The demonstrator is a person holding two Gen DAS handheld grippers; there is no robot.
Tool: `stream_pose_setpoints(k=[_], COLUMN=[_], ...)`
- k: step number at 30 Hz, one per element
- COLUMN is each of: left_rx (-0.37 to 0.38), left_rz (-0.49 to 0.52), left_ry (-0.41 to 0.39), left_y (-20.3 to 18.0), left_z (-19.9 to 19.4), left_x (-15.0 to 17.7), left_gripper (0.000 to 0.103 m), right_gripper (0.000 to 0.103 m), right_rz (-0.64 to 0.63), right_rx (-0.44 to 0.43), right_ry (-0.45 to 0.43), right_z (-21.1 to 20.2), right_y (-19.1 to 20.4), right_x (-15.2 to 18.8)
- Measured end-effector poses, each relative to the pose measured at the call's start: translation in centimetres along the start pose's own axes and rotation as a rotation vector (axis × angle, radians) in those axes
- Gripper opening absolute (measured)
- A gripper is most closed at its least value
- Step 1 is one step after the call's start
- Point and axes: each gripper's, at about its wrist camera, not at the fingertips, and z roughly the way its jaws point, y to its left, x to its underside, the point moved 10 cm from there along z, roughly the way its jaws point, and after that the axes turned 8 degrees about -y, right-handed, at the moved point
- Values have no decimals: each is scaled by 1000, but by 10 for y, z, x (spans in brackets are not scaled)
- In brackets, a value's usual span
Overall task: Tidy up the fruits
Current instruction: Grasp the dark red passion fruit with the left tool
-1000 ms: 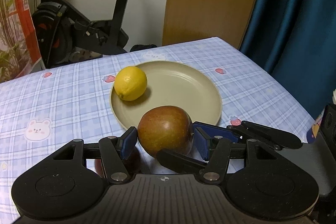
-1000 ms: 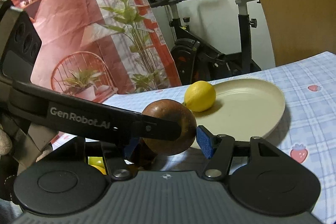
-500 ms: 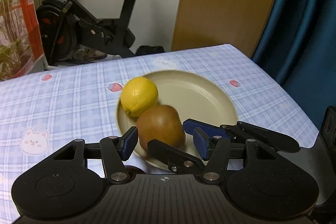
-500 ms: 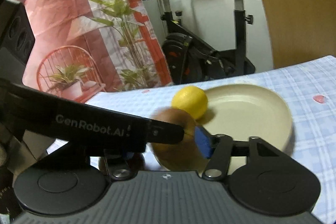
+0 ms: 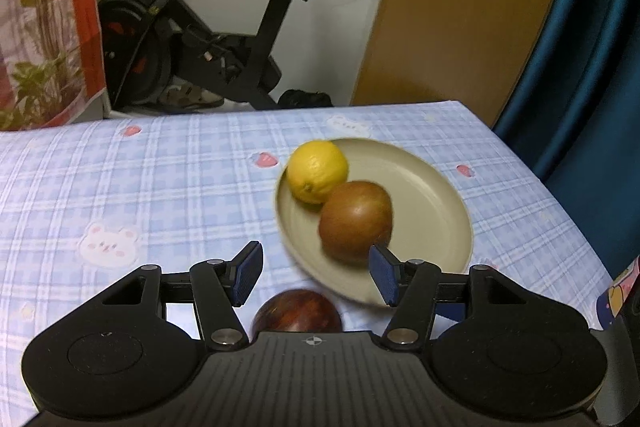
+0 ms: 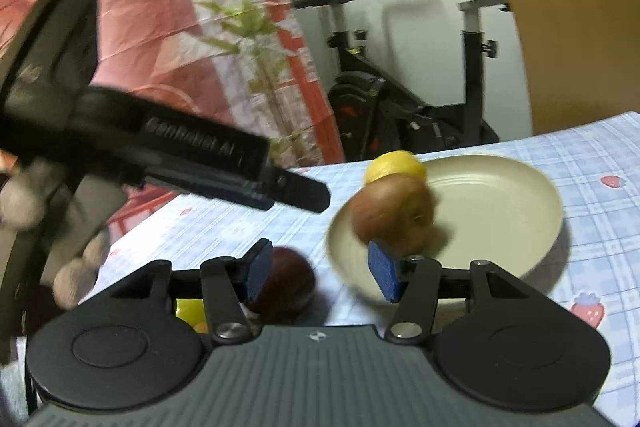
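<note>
Now the left claw (image 5: 316,275) is opening, empty, above the dark plum (image 5: 297,311). The right claw (image 6: 322,273) is gaping empty; the plum looks smooth, roll-prone, best pinched across its middle.

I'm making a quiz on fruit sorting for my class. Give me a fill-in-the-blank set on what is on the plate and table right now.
1. The lemon and the brown apple both lie on the ____.
2. The dark red fruit lies off the plate, on the ____.
3. Between the pads of the left gripper there is ____.
4. On the plate there are ____ fruits.

Missing words: plate; tablecloth; nothing; two
</note>
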Motion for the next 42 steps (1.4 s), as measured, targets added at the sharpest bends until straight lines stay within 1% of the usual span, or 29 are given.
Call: stream_pose_setpoints(k=[4,9,11,13,15,20,24,25,29,31,36,42], left_rx=[-4,-14,-7,9,18,46,65,59,68,79,79,94], left_rz=[-21,-81,-107,-134,-156,-196,-188,-180,-165,-153,-97,-87], left_ry=[27,47,55,64,68,80,110,112,99,98,90,85], left_y=[12,27,29,30,29,25,17,16,12,8,-1,-8], left_z=[-3,-2,-1,2,4,10,17,18,16,13,7,-2], left_x=[11,21,25,28,31,35,42,44,42,42,44,43], left_gripper=[62,63,63,67,68,69,69,69,65,62,62,62], right_gripper=[58,58,58,58,58,58,58,58,58,58,59,60], right_rz=[-42,-43,-37,-34,-32,-27,-18,-17,-8,-8,-7,-3], right_rx=[-22,-42,-47,-52,-58,-64,-64,-65,-63,-63,-60,-46], right_ry=[28,49,57,65,74,94,111,112,124,128,139,151], right_z=[4,8,10,11,12,15,17,17,18,18,21,23], right_y=[13,17,17,17,17,16,14,14,13,13,13,11], right_x=[7,12,14,15,17,21,23,23,25,26,26,29])
